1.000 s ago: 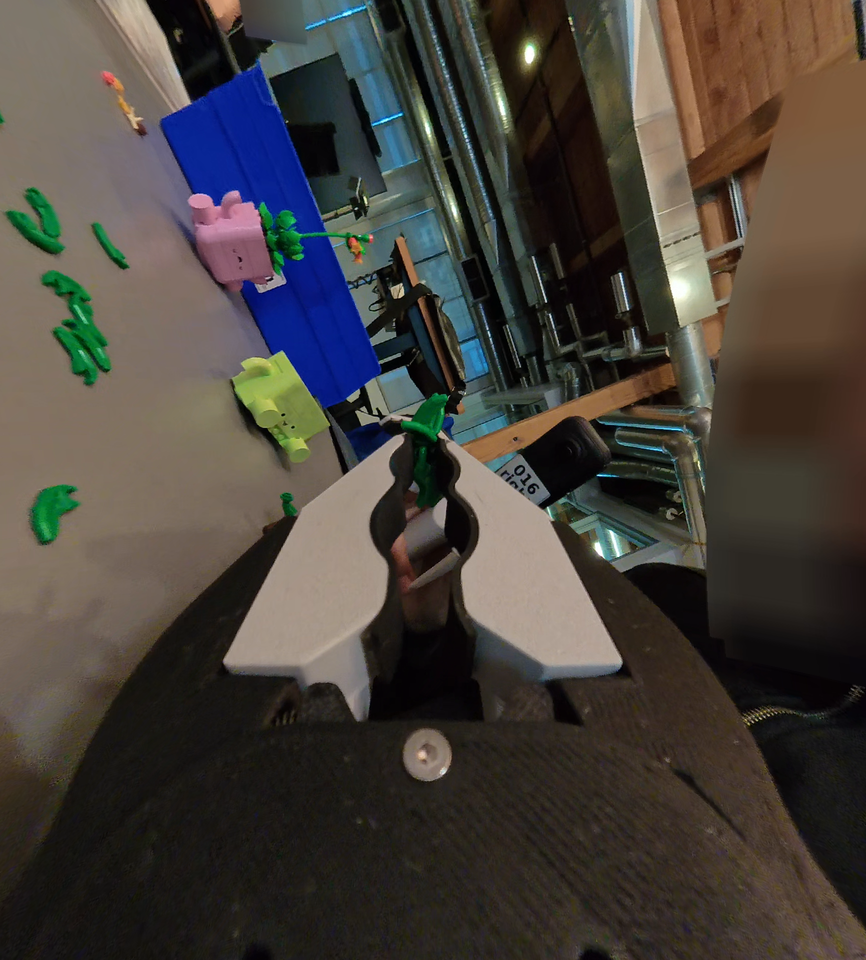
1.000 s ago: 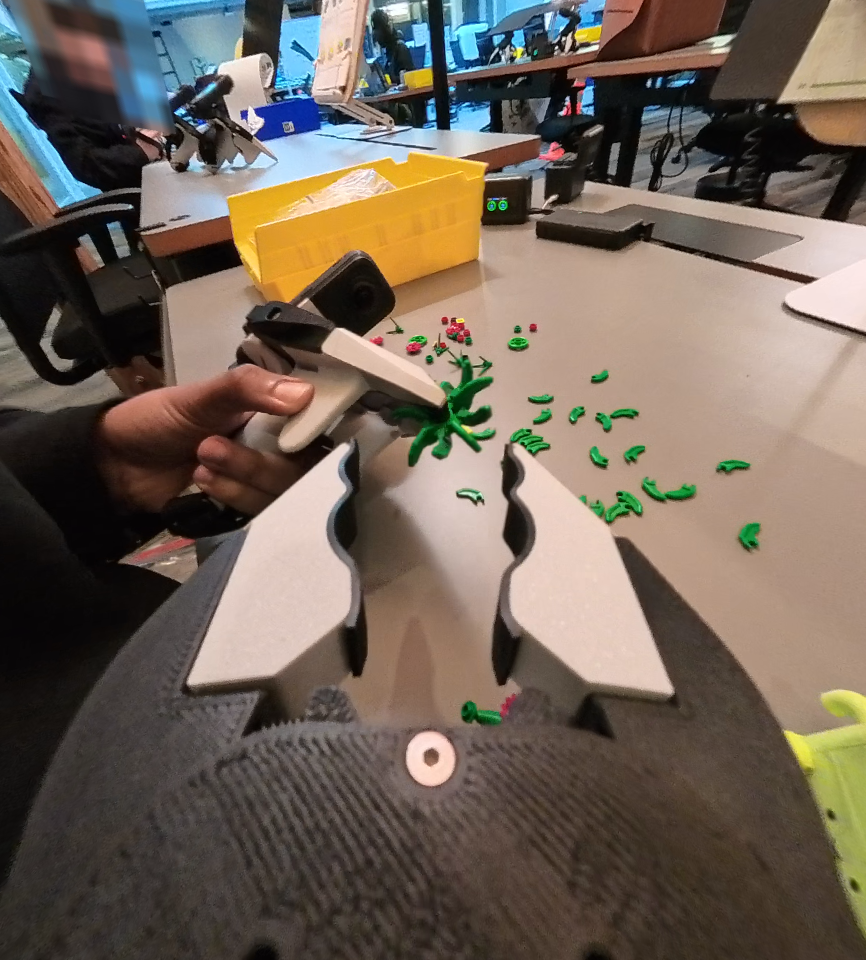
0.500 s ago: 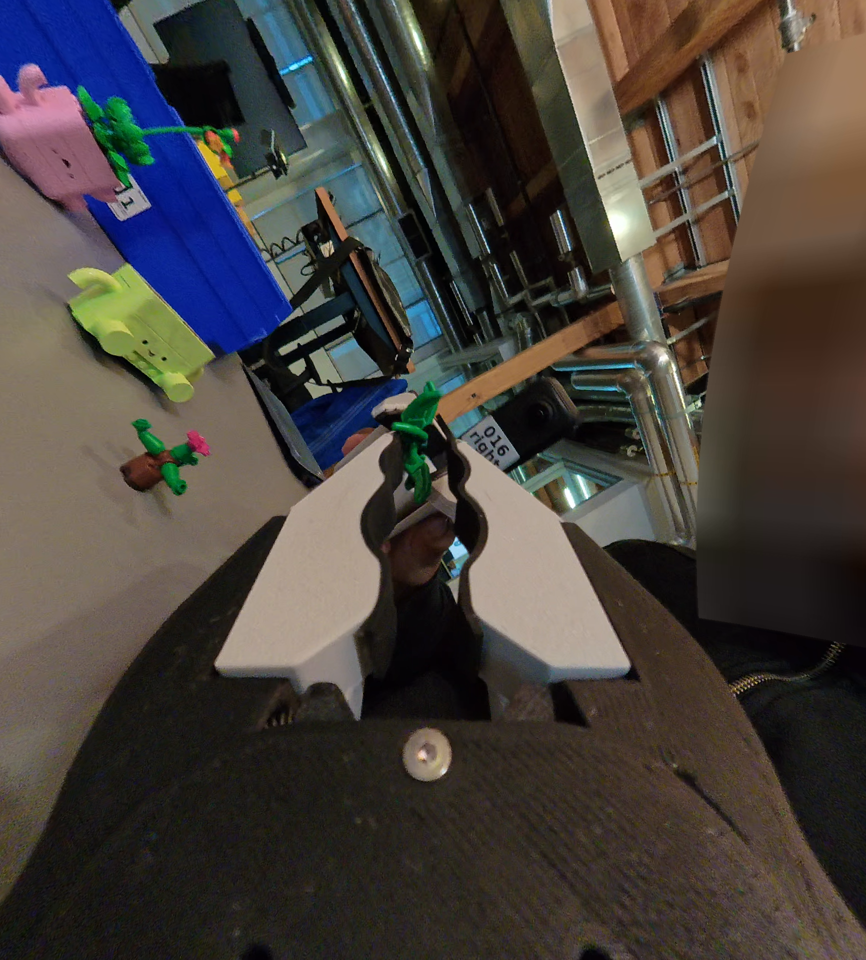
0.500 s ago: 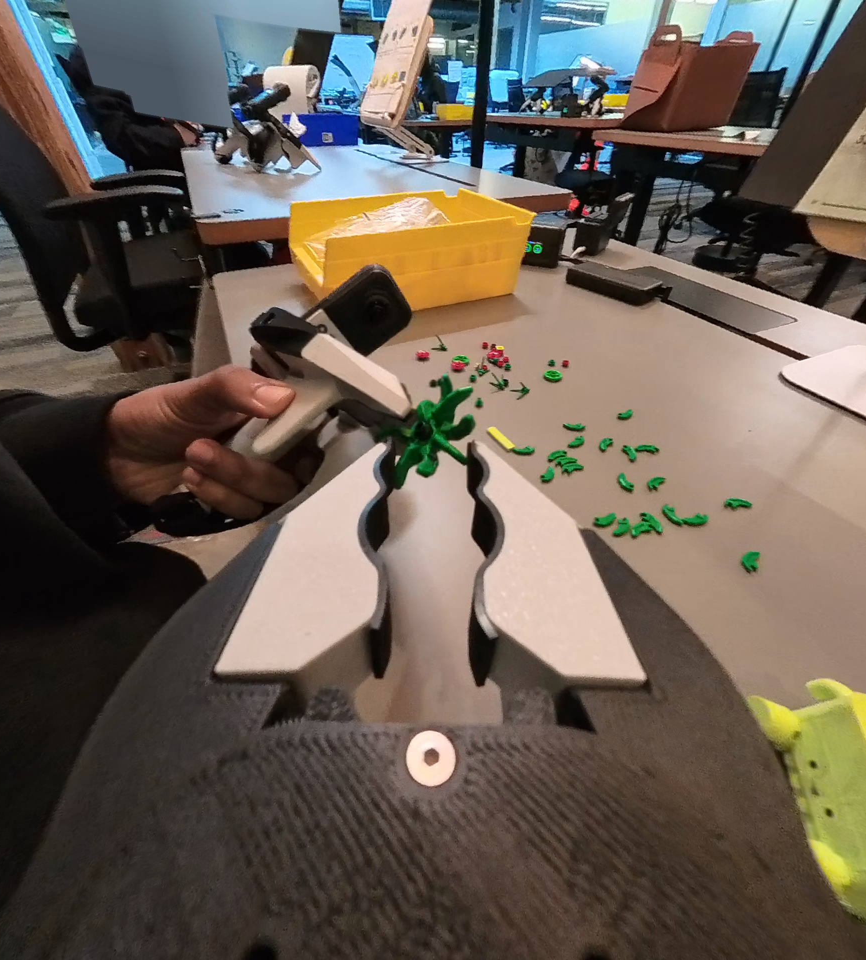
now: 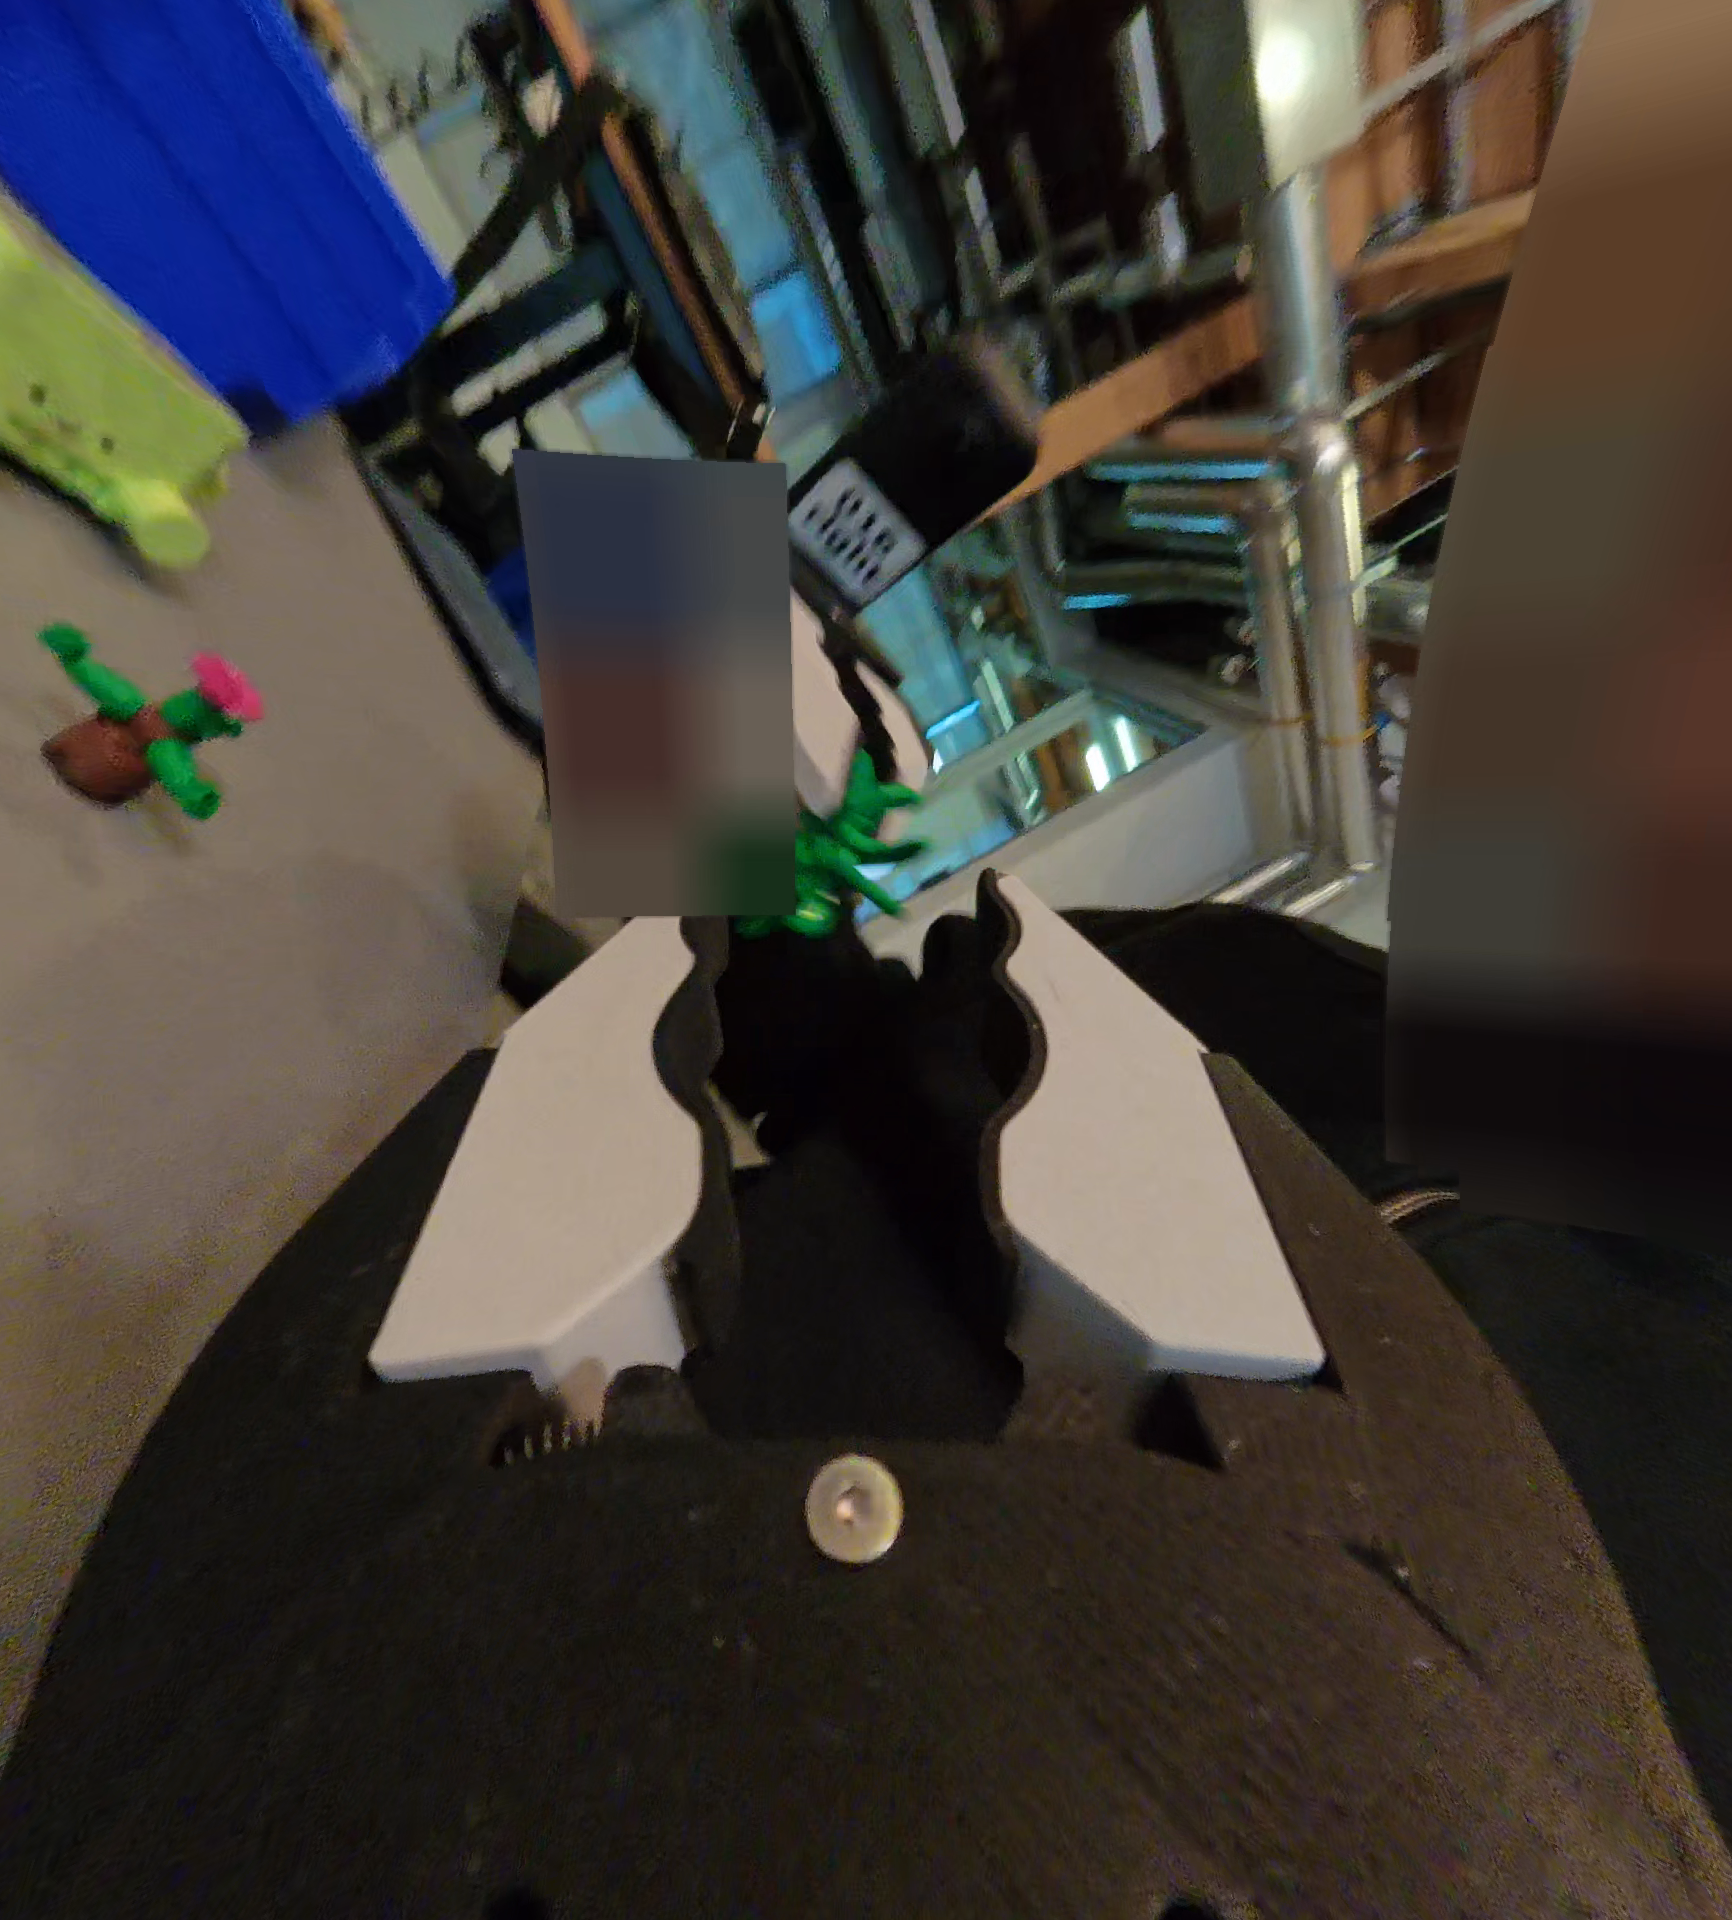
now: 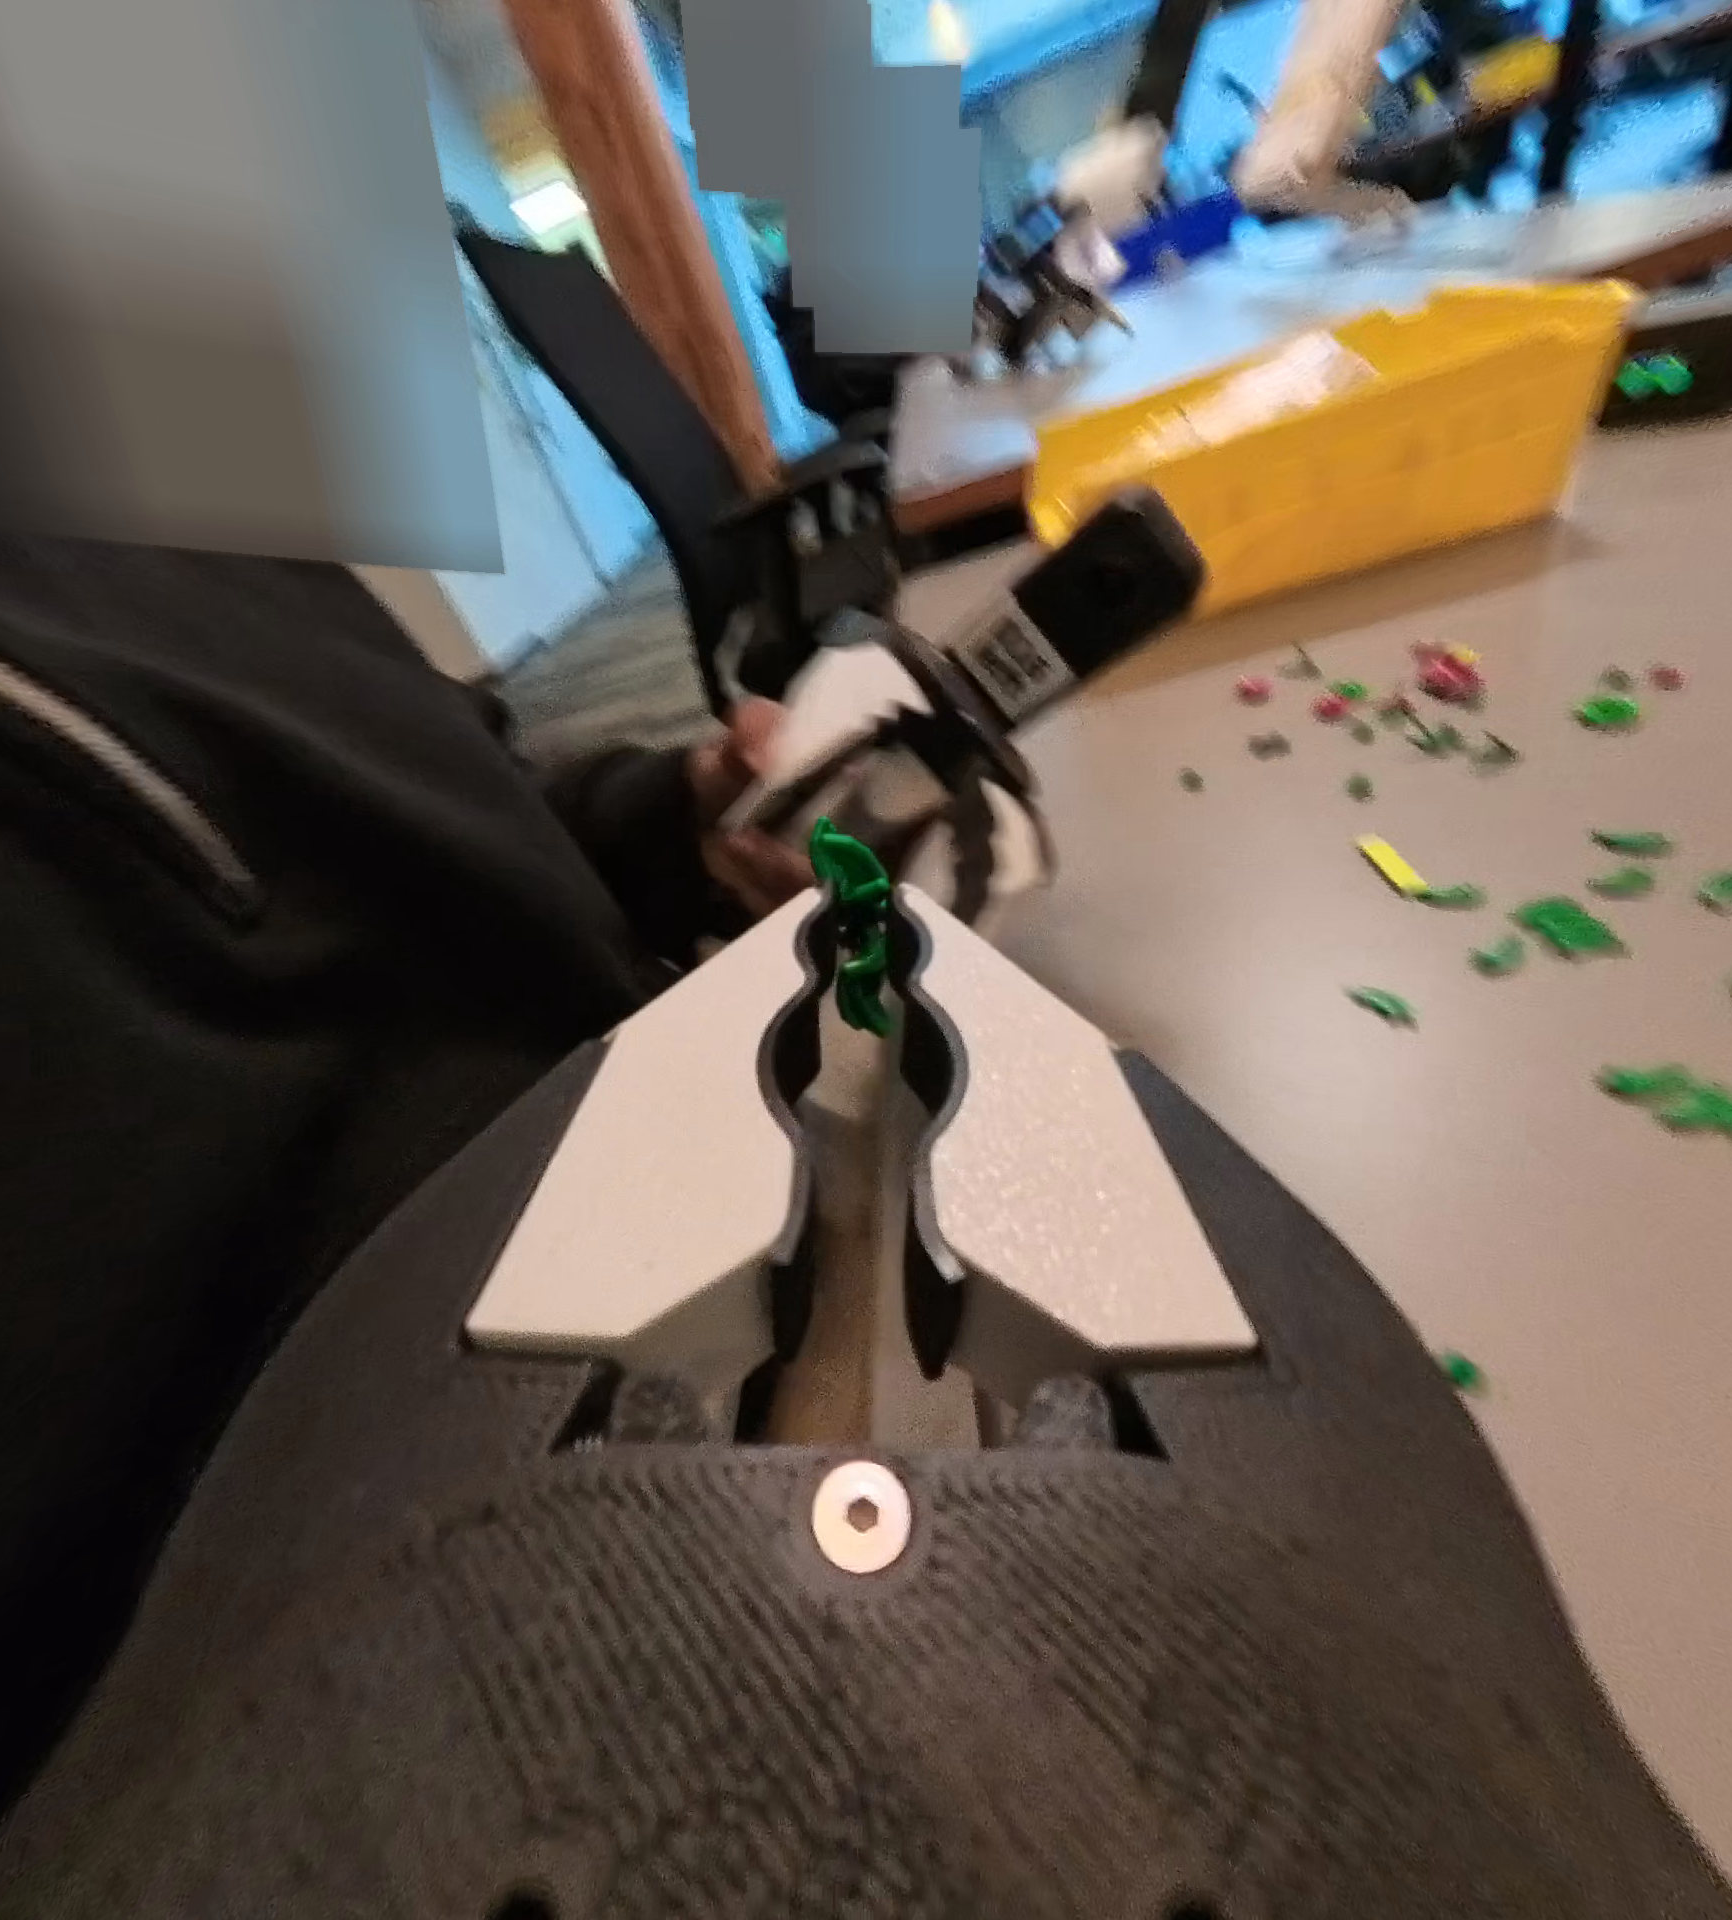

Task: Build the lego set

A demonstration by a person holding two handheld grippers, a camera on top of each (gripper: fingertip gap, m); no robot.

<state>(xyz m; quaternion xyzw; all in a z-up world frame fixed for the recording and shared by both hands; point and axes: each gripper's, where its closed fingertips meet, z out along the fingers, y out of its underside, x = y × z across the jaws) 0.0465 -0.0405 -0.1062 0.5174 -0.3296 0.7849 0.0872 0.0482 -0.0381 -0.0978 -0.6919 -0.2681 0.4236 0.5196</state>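
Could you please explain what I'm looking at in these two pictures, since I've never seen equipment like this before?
There is no robot here. A person holds a two-finger gripper in each hand, and each gripper carries a wide-angle camera that looks forward along its fingers. That is why a dark body and two grey fingers fill the bottom of both pictures.

In the left wrist view, the left gripper is open and holds nothing. In the right wrist view, the right gripper is shut on a green leafy piece, and the left gripper shows farther off.

On the grey table lie scattered green leaf pieces, a few small red pieces and a yellow bin. The left view also shows a lime-green block, a small plant with a pink flower and something blue behind them.
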